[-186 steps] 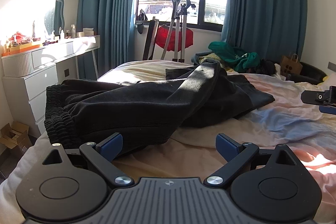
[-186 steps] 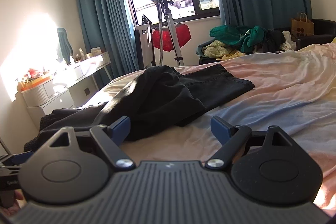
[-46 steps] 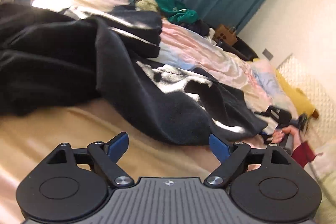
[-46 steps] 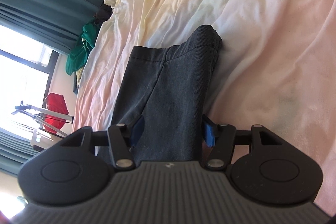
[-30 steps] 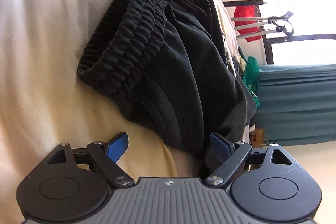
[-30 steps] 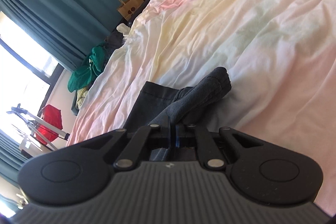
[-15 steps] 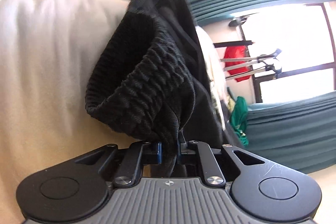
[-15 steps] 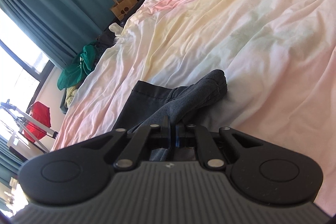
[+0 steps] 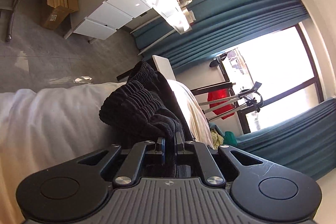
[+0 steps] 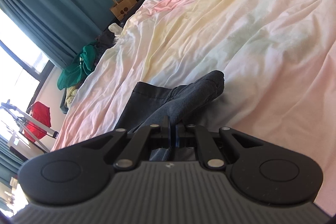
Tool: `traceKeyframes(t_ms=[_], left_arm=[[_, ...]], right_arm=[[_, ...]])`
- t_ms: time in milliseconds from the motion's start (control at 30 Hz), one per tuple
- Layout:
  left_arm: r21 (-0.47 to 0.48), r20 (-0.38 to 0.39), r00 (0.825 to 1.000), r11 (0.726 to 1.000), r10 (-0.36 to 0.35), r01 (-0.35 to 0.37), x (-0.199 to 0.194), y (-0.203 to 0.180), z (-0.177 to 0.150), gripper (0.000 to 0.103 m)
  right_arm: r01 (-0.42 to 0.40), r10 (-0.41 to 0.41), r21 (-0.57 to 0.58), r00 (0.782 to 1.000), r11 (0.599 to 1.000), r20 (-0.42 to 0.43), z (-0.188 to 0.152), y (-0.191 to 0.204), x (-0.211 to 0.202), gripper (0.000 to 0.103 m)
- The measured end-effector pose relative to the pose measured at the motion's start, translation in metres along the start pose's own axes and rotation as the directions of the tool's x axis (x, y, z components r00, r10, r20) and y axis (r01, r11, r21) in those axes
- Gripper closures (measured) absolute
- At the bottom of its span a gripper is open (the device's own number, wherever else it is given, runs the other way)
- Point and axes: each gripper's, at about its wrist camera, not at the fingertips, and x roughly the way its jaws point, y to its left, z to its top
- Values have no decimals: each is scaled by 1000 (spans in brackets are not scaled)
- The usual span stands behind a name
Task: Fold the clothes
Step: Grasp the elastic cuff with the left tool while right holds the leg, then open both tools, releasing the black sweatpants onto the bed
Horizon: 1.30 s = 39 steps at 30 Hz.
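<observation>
A pair of black trousers lies on the bed. My left gripper (image 9: pixel 169 141) is shut on the ribbed elastic waistband (image 9: pixel 134 106) and holds it bunched up above the white sheet at the bed's edge. My right gripper (image 10: pixel 171 126) is shut on the trouser leg end (image 10: pixel 195 91), whose dark grey cuff lifts off the pastel sheet (image 10: pixel 252 35). The cloth between the two ends is hidden from both views.
A white drawer unit (image 9: pixel 117 3) and cardboard boxes (image 9: pixel 56 3) stand on the grey floor beside the bed. Teal curtains (image 9: pixel 231 20) frame a window. A pile of green clothes (image 10: pixel 79 68) and a paper bag (image 10: pixel 122 5) lie past the bed.
My left gripper has lifted the waistband and swung, so floor and drawers now show. My right gripper stays shut on the leg end, raised a little.
</observation>
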Motion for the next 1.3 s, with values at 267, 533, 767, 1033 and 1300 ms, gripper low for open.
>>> traceKeyframes(t_ms=[267, 533, 767, 1033, 1300], left_arm=[[46, 17, 998, 997, 66, -67, -12, 17, -2, 94], [140, -21, 978, 969, 208, -203, 7, 17, -6, 86], [292, -9, 964, 922, 266, -252, 13, -3, -17, 52], [532, 184, 917, 749, 353, -395, 6, -44, -44, 5], [695, 292, 915, 596, 278, -402, 2, -83, -77, 1]], right_arm=[[114, -114, 15, 993, 993, 42, 3, -9, -12, 96], [206, -201, 40, 974, 978, -107, -3, -29, 14, 95], [183, -183, 11, 982, 983, -52, 0, -14, 3, 87], [188, -160, -146, 970, 971, 184, 1, 25, -29, 21], [41, 51, -388, 974, 921, 223, -26, 84, -59, 21]])
